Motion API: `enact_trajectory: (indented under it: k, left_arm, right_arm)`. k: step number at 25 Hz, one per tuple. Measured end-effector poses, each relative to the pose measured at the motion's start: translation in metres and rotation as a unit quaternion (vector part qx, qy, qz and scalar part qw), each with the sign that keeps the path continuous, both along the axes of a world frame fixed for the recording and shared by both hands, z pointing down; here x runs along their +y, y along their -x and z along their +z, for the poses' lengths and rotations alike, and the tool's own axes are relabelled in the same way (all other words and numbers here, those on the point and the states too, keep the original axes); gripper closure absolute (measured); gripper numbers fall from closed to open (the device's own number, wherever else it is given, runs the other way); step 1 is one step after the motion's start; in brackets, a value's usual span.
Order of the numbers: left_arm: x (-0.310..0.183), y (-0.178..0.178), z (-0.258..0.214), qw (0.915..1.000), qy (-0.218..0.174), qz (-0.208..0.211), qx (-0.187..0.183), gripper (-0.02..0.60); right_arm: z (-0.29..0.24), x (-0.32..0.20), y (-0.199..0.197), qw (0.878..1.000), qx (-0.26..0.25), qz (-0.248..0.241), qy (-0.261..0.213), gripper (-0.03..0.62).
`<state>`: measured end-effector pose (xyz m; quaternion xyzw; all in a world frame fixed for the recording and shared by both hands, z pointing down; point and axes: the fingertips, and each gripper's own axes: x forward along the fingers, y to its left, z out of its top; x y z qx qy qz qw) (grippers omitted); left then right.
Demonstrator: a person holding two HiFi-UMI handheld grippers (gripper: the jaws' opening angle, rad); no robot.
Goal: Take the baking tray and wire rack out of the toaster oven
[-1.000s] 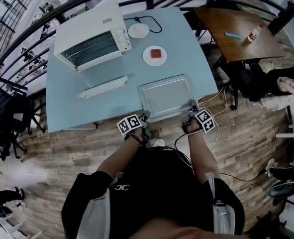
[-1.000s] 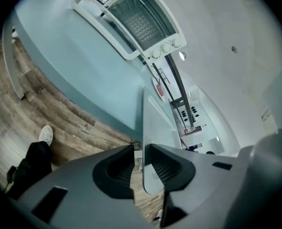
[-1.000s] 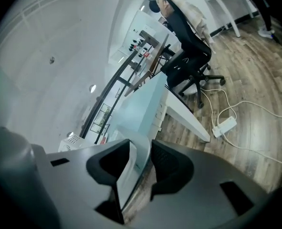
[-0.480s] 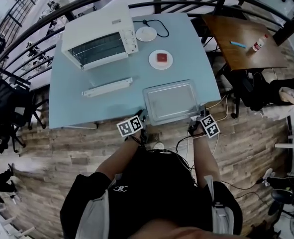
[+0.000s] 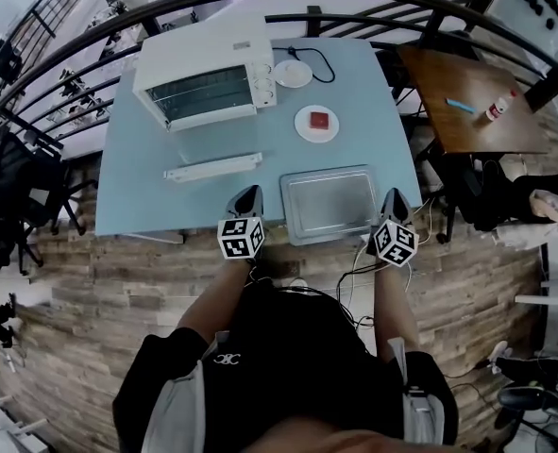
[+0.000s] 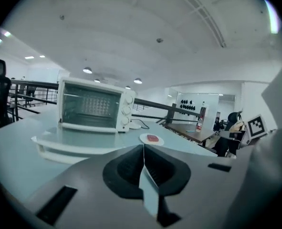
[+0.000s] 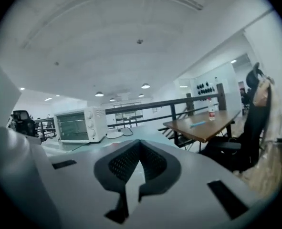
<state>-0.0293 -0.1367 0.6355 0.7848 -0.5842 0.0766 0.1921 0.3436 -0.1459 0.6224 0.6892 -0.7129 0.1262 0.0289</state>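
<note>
Silvery tray (image 5: pixel 328 203) parked flat by the table's (image 5: pixel 146 187) near edge, clear of the oven (image 5: pixel 203 83), guessing to free both hands; left gripper (image 5: pixel 248 194) and right gripper (image 5: pixel 395 196) flanking it, jaws just snapped shut on nothing.

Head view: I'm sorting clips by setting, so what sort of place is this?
Probably an open office or lab mezzanine: a black railing runs behind the table, with an office chair and a wooden desk nearby.
</note>
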Motion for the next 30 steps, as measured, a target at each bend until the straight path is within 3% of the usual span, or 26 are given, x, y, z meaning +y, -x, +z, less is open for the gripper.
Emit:
enact_trajectory:
  k: [6,12,19,30]
  left_arm:
    - [-0.014,0.052,-0.055,0.9975,-0.051,-0.046,-0.014,0.565]
    - [-0.02,0.11,-0.08,0.9932,-0.06,-0.099,-0.005,0.565]
    - [-0.038,0.161,-0.092,0.9898,-0.062,-0.128,-0.003,0.565]
    - [-0.096,0.228,-0.1,0.9886,-0.066,-0.135,0.01,0.565]
  right_arm:
    - [-0.045,-0.03,0.082,0.996,0.009,-0.073,-0.049,0.594]
    - [-0.066,-0.065,0.171,0.987,-0.017,-0.148,-0.065,0.594]
    - [-0.081,-0.102,0.278,0.97,-0.025,-0.23,-0.075,0.594]
    - [-0.09,-0.163,0.39,0.959,-0.034,-0.273,-0.072,0.594]
